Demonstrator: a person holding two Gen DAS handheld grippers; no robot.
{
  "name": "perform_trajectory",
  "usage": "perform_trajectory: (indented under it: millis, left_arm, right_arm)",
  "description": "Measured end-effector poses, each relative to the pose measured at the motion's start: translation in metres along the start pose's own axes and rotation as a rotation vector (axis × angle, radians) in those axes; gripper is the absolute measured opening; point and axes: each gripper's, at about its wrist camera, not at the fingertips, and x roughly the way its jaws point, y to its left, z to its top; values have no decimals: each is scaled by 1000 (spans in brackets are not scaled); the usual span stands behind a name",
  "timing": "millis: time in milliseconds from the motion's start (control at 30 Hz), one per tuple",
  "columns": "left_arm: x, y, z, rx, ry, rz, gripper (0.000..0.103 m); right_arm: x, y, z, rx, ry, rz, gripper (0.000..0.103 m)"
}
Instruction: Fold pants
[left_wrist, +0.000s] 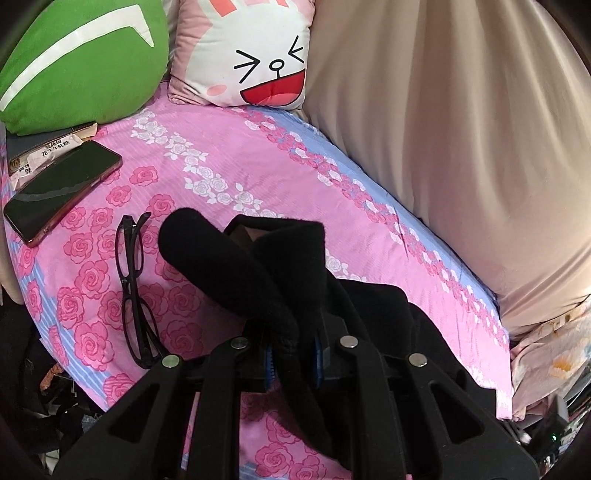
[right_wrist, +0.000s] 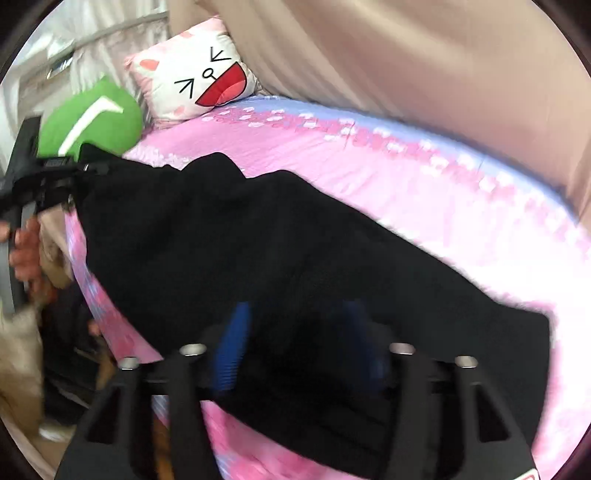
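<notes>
While the left gripper pinches one black pants, right gripper spread wide, two cushions

Printed paper under the phone, characters perhaps Chinese, too small to read

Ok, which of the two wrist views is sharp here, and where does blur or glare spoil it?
Left wrist: sharp; glasses and phone crisp, phone screen faintly reflective. Right wrist: motion-blurred throughout, bedsheet washed out at right, black pants a textureless mass. Both: fisheye bending at the edges.
</notes>
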Motion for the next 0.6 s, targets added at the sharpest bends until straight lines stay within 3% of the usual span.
perform_trajectory:
  millis: [200, 333, 367, 400, 433, 533, 600]
  left_arm:
    - [-1, -16, 1, 24, -15, 2, 15]
    - [-1, -19, 1, 32, -14, 9, 15]
    - [-1, -19, 1, 28, -13, 9, 15]
    - [0, -18, 2, 20, -10, 6, 15]
    - [0, -16, 2, 14, -8, 4, 15]
    - [1, -13, 4, 0, -3, -6, 15]
    - [1, -12, 5, -6, -4, -10, 15]
  right_arm:
    - [7, 7, -18, -95, 48, -12, 65]
    - [28, 5, -26, -67, 67, 10, 65]
    - [32, 4, -26, -60, 46, 10, 54]
    - [32, 3, -24, -58, 40, -3, 24]
    - [32, -1, -20, -45, 41, -27, 19]
    - [13, -42, 2, 192, -12, 116, 17]
    - [-7, -51, 18, 251, -82, 179, 17]
